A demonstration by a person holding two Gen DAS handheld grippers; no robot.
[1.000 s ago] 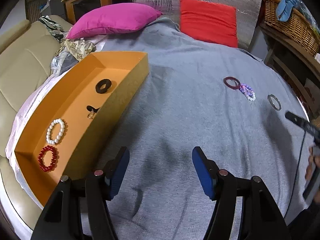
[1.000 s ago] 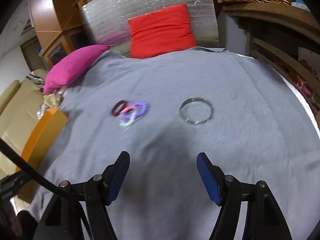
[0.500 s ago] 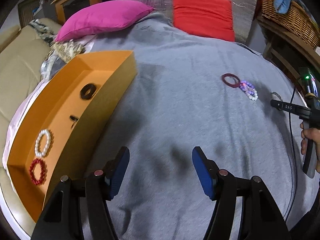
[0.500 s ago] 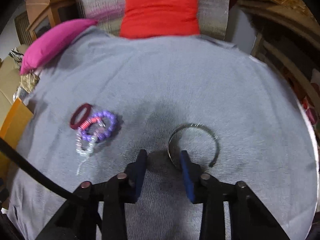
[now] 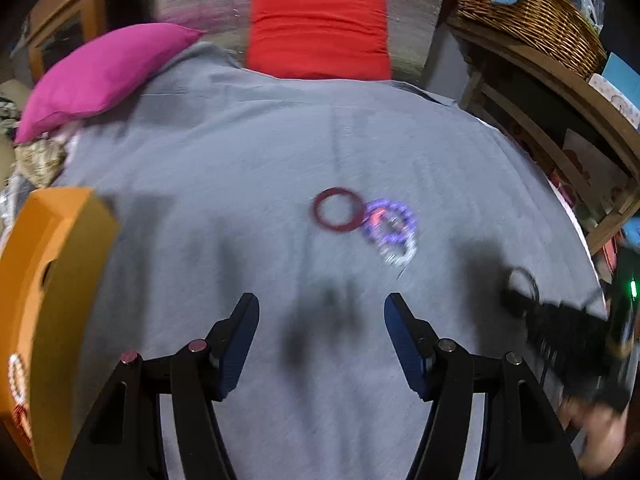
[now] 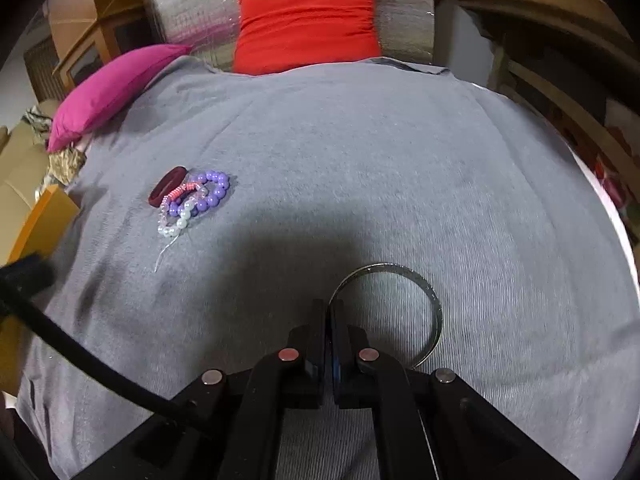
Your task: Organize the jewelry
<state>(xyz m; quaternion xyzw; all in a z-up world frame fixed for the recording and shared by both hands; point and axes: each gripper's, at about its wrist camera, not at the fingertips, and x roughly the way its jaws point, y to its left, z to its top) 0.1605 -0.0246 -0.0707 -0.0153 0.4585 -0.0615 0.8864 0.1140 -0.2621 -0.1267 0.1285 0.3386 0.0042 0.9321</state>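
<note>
My right gripper point(image 6: 329, 312) is shut on the near-left rim of a thin silver bangle point(image 6: 430, 300) that lies on the grey cloth point(image 6: 360, 160). A dark red ring point(image 6: 166, 186), a purple bead bracelet point(image 6: 212, 194) and a pale bead bracelet point(image 6: 176, 226) lie in a cluster to the far left. My left gripper point(image 5: 320, 336) is open and empty above the cloth, with the red ring point(image 5: 338, 210) and purple bracelet point(image 5: 390, 222) ahead of it. The orange tray point(image 5: 52, 240) is at its left, with a white bead bracelet point(image 5: 16, 374) inside.
A pink pillow point(image 5: 104, 76) and a red cushion point(image 5: 318, 32) lie at the back. A wooden shelf with a wicker basket point(image 5: 528, 12) stands on the right. A black cable point(image 6: 80, 356) crosses the lower left of the right wrist view.
My right gripper has closed on the silver bangle's rim. My left gripper has swung right, away from the orange tray, toward the red ring and purple bracelet, still open.
</note>
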